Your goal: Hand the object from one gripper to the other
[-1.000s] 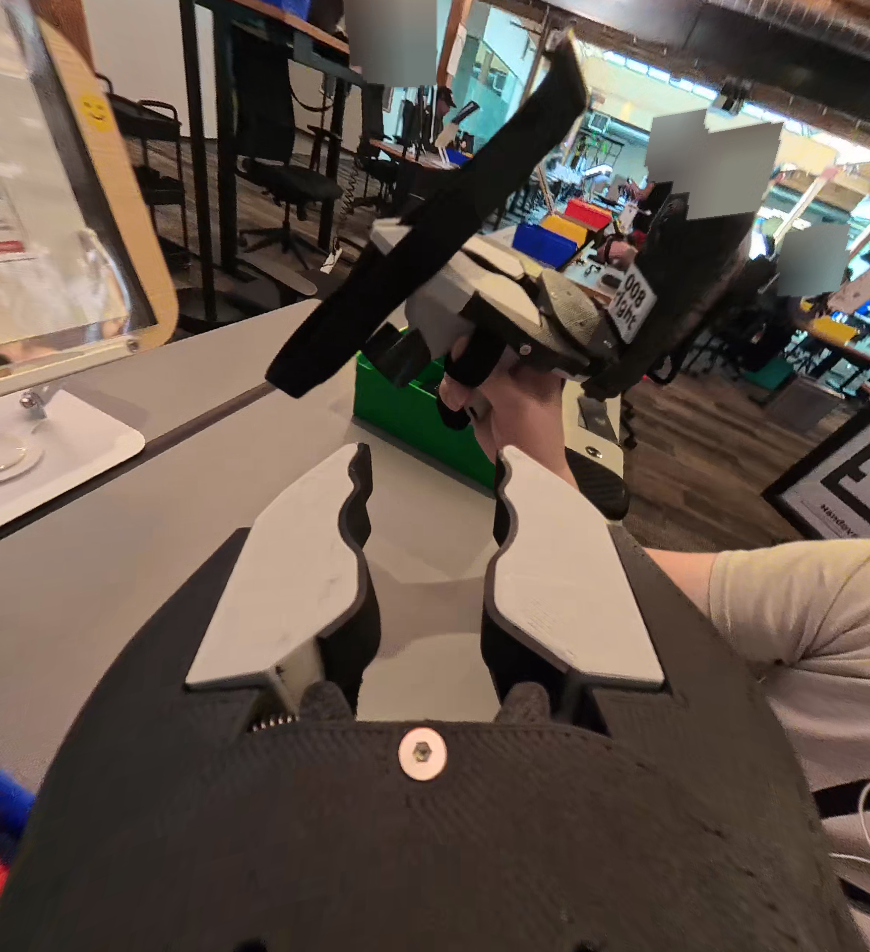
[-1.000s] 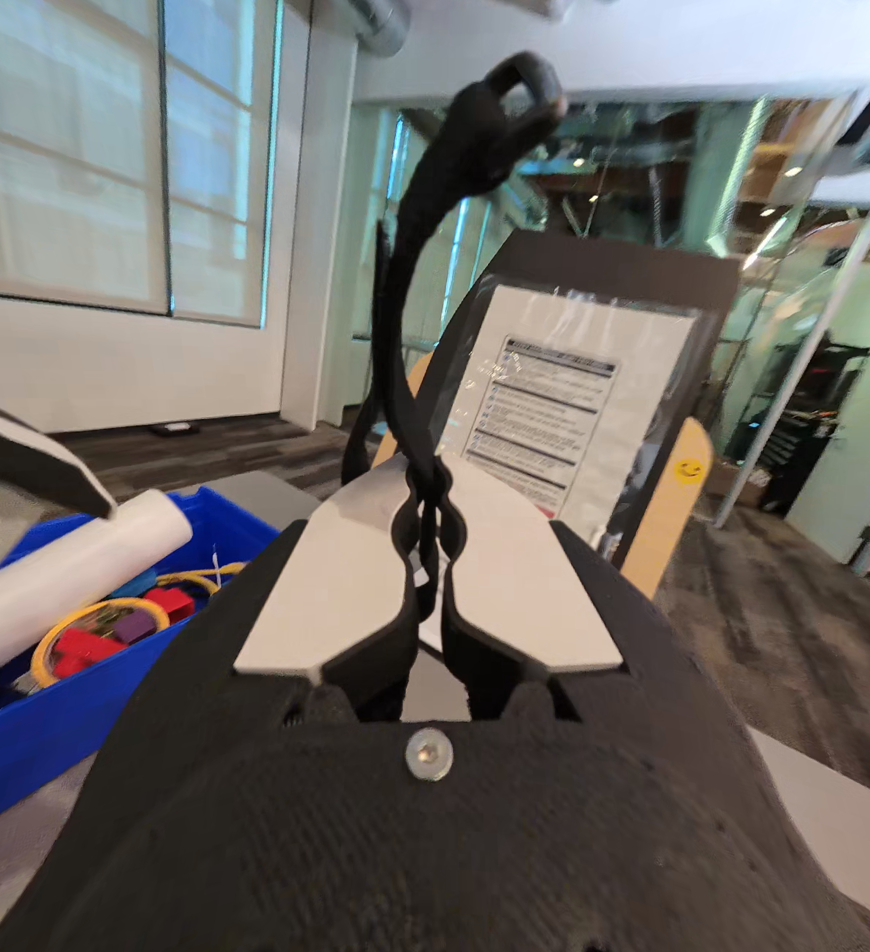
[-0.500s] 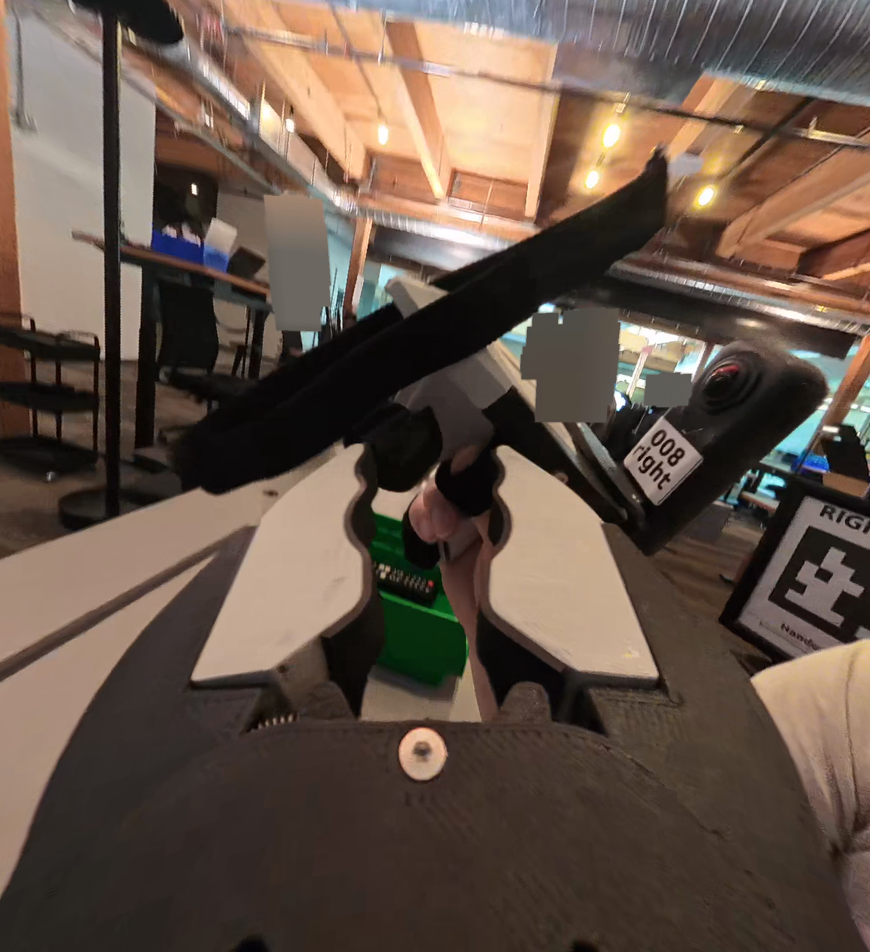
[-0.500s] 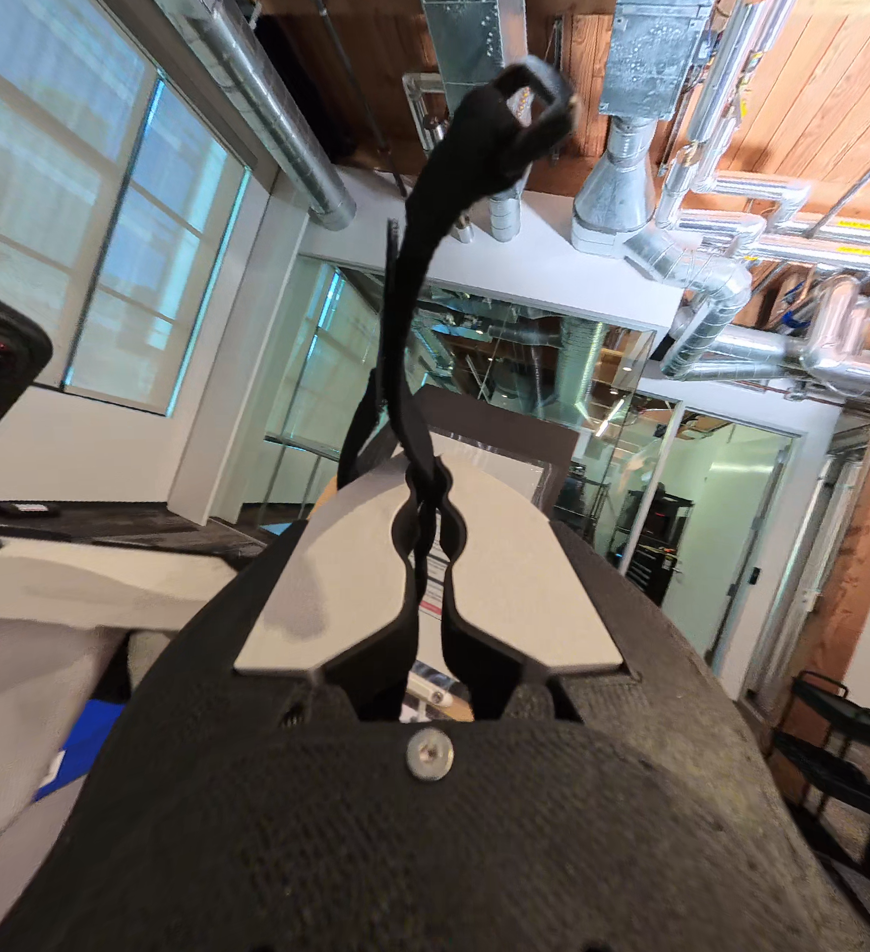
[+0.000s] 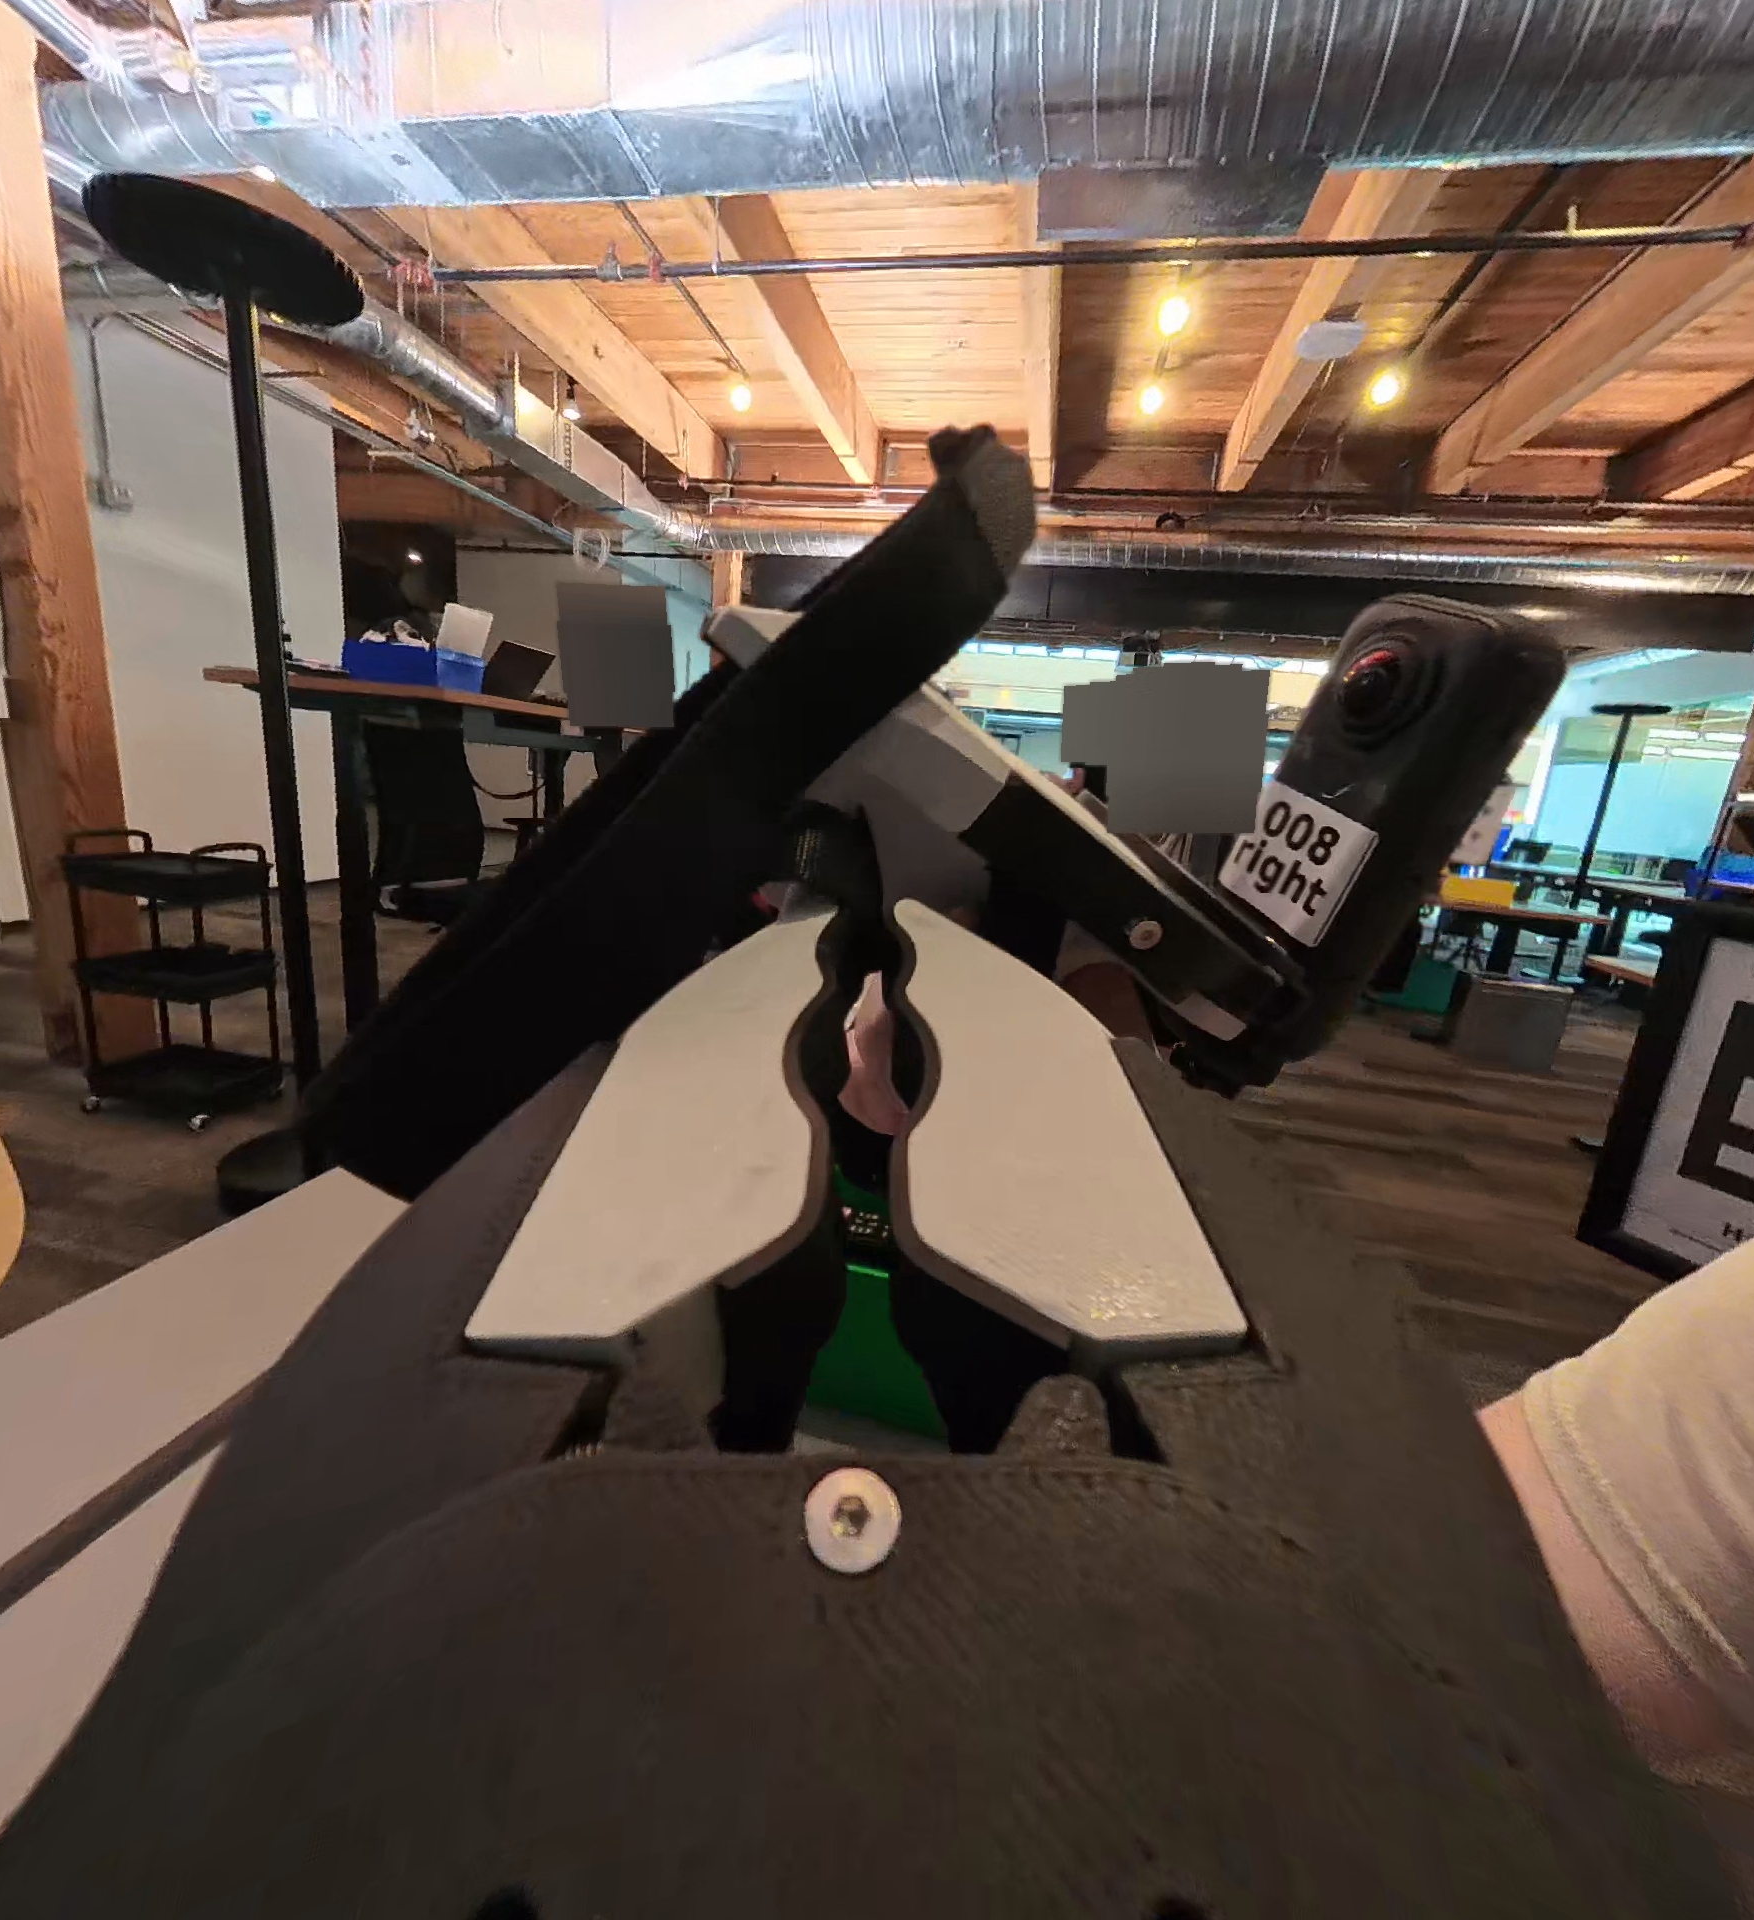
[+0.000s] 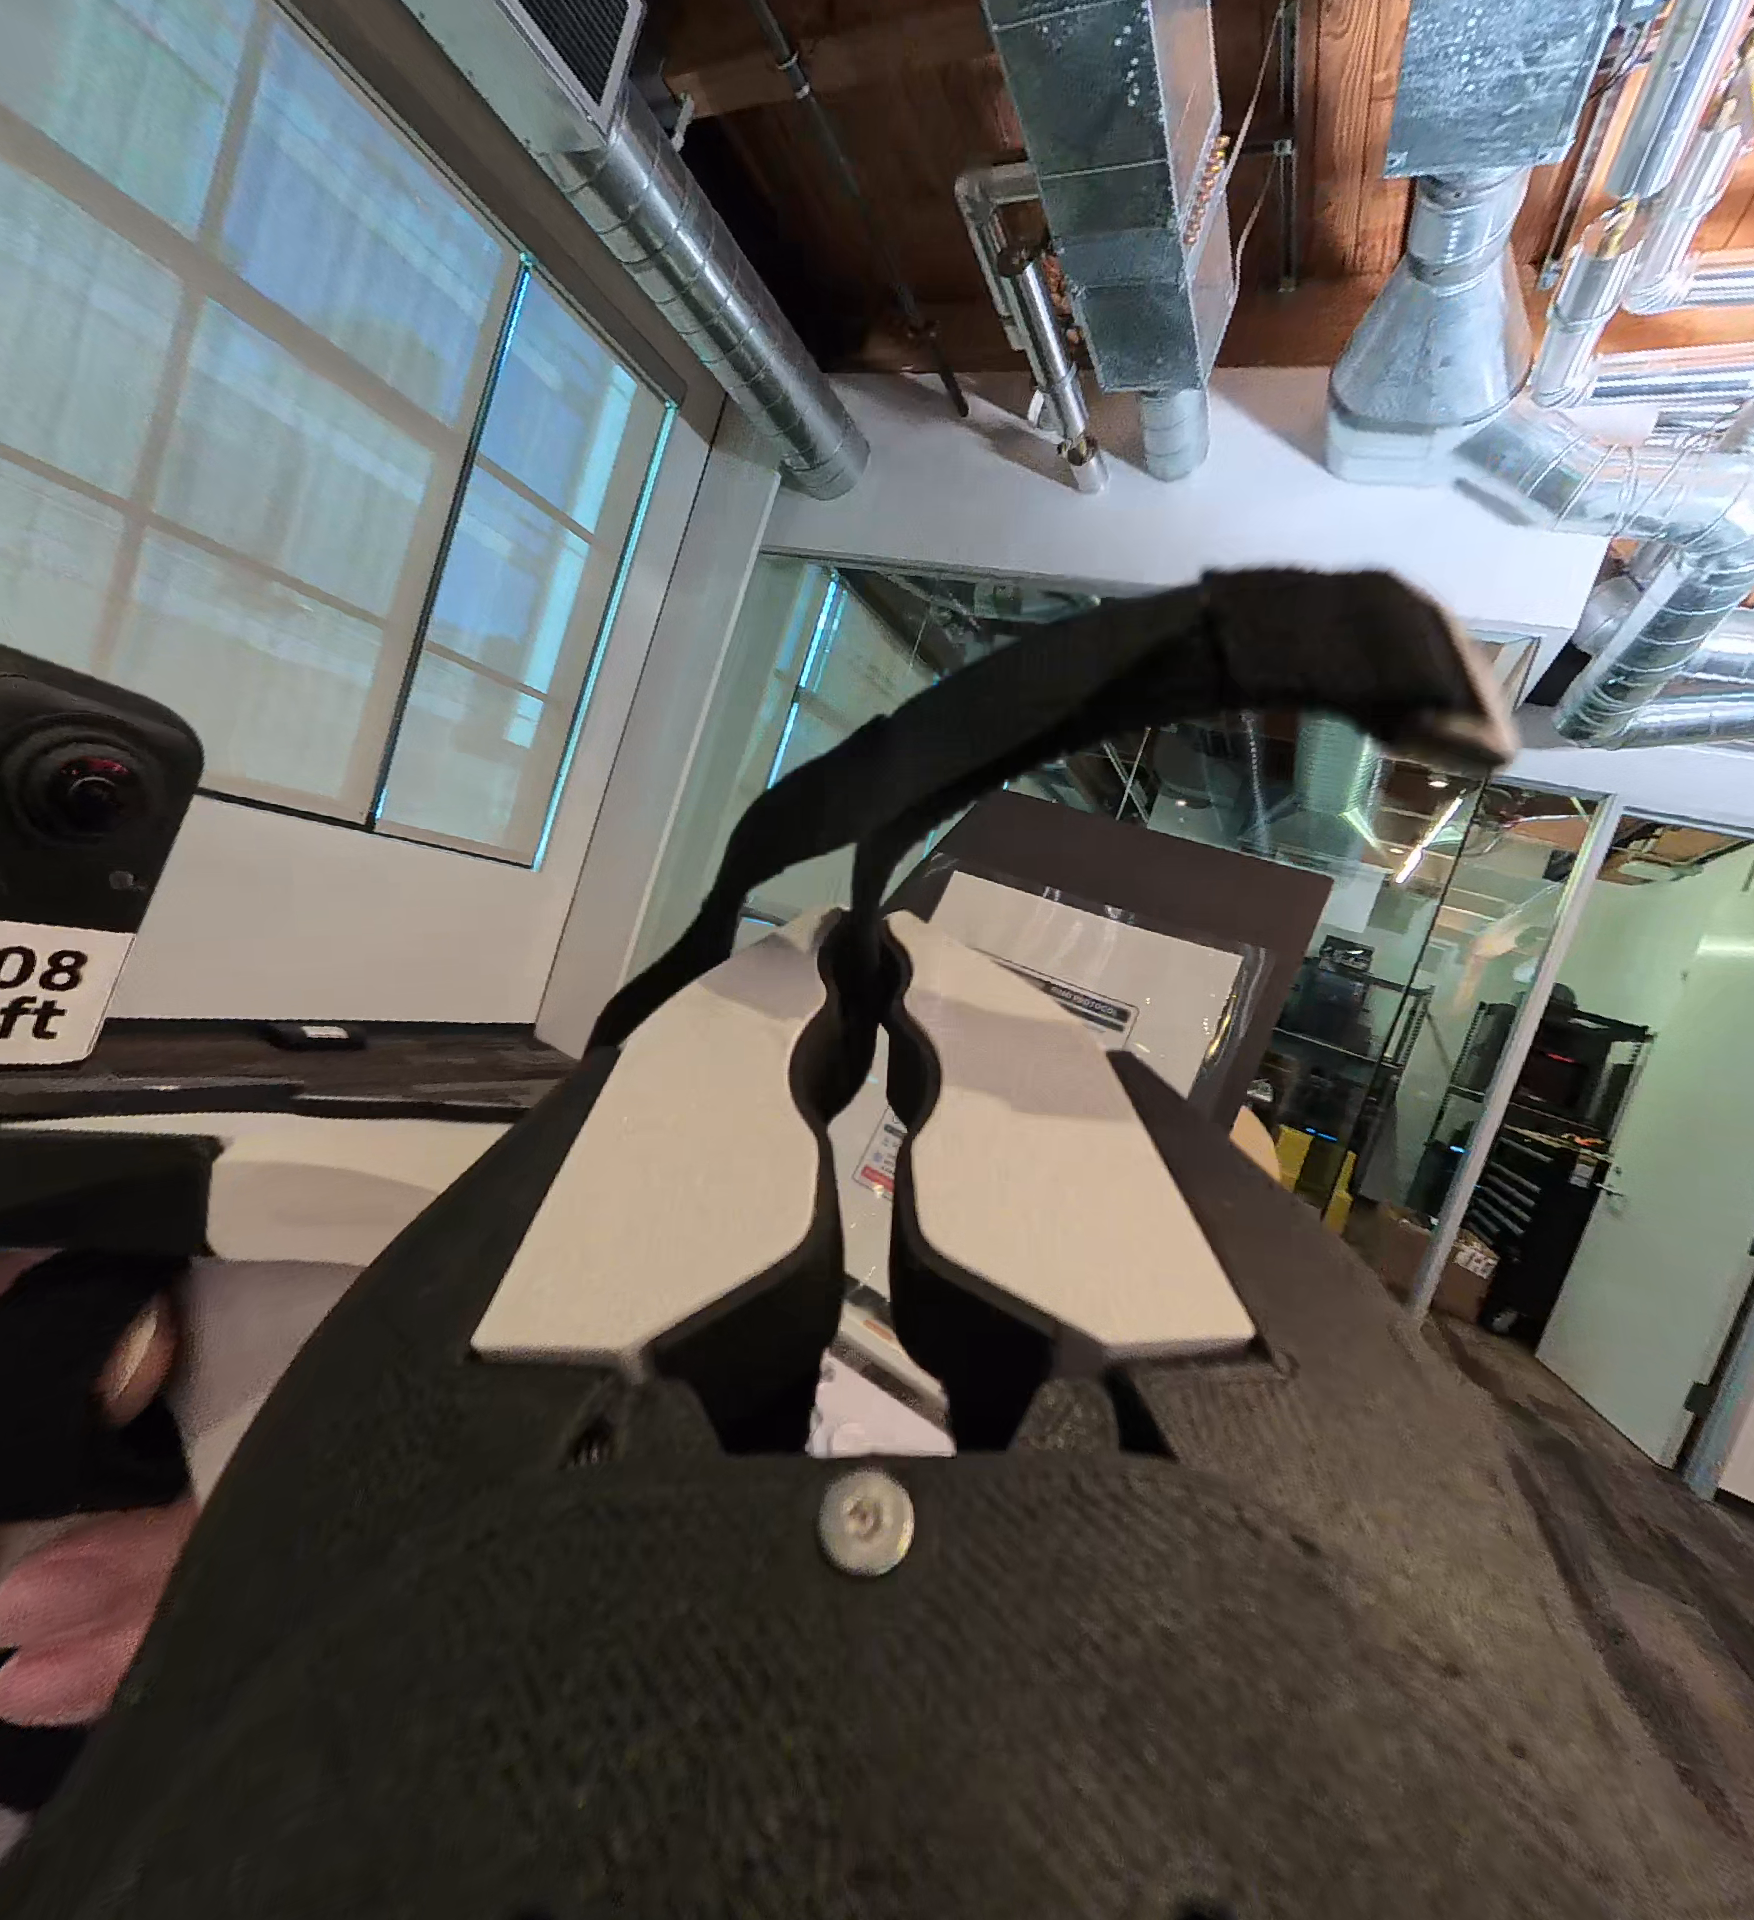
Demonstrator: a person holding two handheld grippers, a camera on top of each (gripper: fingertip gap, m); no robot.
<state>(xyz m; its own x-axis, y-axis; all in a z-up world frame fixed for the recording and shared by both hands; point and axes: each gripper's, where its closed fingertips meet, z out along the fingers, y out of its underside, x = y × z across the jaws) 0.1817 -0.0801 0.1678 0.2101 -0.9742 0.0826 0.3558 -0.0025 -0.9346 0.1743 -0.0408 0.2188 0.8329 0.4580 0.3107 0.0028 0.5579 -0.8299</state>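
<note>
The object is a black fabric strap. In the left wrist view it slants from the upper right to the lower left, across the right gripper's grey fingers. My right gripper is shut on the strap, whose free end bends up and to the right. My left gripper has its jaws drawn in to a narrow gap, with the tips closed at the strap's lower edge just under the right gripper. Both grippers are raised and tilted toward the ceiling. The left gripper's camera shows at the left edge of the right wrist view.
A green bin shows between my left fingers, on the grey table. A marker board stands at the right and a floor lamp pole at the left. A stand with a laminated sheet is beyond the right gripper. The person's sleeve is at the lower right. About 6 cm separates my left fingertips from my right.
My left jaws have closed from wide open to a narrow gap at the strap. Both grippers have tilted upward. The strap's free end has flopped from upright over to the right.
</note>
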